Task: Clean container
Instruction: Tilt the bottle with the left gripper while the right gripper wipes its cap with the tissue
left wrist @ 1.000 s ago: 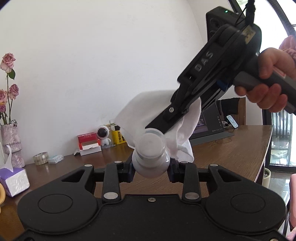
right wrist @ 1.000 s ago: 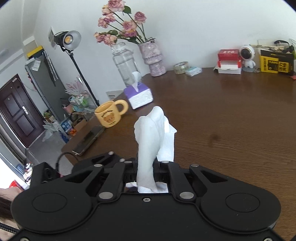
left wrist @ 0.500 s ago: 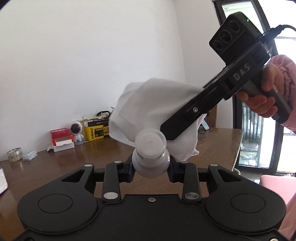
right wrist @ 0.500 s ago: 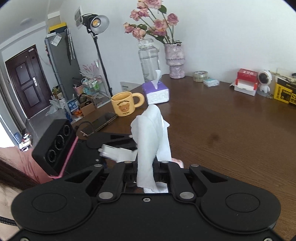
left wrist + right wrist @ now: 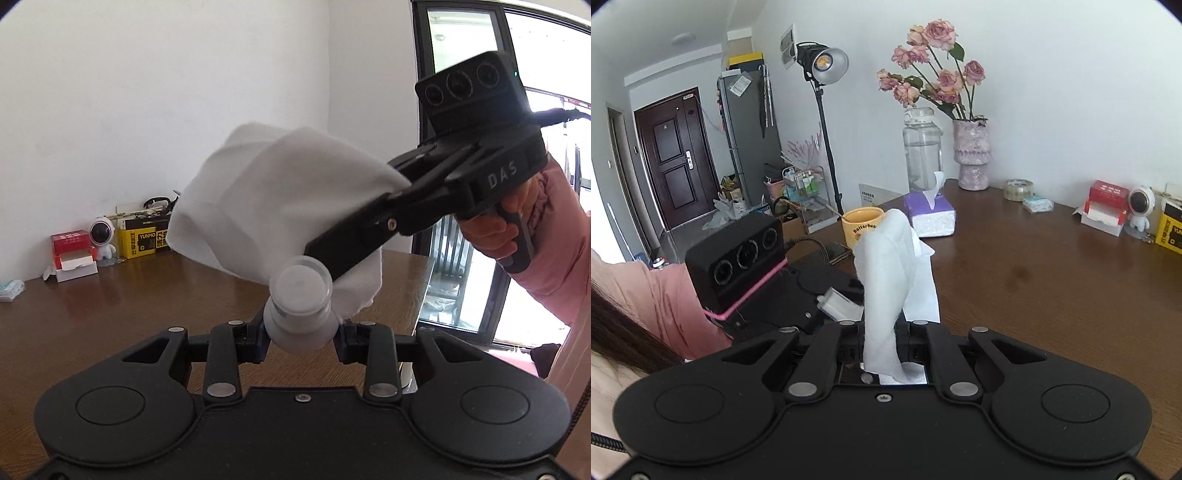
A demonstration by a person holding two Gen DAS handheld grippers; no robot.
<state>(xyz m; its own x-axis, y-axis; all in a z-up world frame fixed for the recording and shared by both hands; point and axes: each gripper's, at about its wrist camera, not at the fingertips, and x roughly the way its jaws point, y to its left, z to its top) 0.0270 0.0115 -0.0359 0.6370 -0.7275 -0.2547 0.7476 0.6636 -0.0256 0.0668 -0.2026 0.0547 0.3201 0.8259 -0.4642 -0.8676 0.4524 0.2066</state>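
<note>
"DAS" on right gripper [image 5: 325, 258] body, clamped on white tissue [image 5: 280, 206], left gripper [image 5: 301, 338] clamped round small white container [image 5: 299, 314] held above wood table [image 5: 110, 314], tissue touching container mouth, hides wall behind, yellow "YUNMO" box [image 5: 147, 236], "Butterbea.." mug [image 5: 862, 227], tissue box [image 5: 931, 216] nr vase [image 5: 971, 155].

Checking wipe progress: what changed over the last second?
The right tool swung flatter across the container mouth, dragging the tissue with it; both views panned, so both hands turned. Nothing was grasped or released: left tool clamps the container, right tool the tissue.
</note>
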